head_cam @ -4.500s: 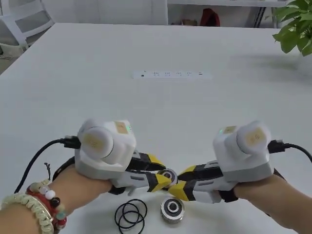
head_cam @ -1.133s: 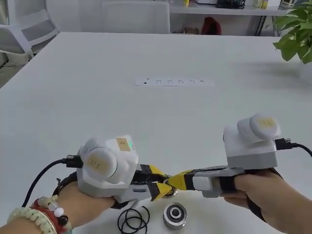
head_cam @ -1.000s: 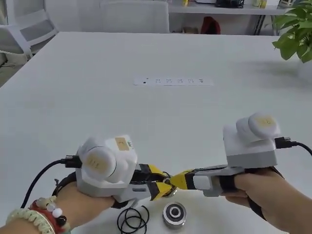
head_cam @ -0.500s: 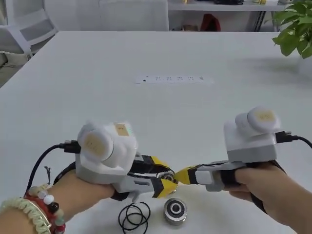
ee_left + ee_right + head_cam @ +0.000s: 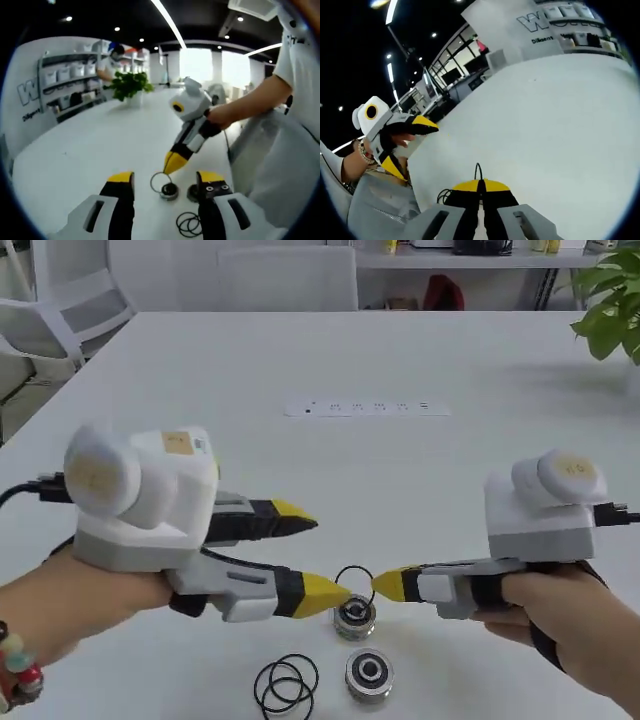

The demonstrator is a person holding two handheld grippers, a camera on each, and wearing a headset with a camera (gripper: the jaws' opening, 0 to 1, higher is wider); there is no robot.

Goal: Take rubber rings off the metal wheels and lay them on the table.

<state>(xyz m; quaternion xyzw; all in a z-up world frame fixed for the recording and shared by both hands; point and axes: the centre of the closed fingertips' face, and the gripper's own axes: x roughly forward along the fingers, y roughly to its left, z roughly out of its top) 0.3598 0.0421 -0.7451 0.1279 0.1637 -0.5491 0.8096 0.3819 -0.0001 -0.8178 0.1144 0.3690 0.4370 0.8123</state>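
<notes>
Near the desk's (image 5: 400, 360) front edge we are holding the left gripper's (image 5: 326, 557) jaws open — the right gripper's (image 5: 380, 583) jaws are gripping a rubber ring (image 5: 353, 580) just by a metal wheel (image 5: 354, 618).

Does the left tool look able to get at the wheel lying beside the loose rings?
Probably yes: the left tool is open, and that wheel lies uncovered, clear of the right tool.
</notes>
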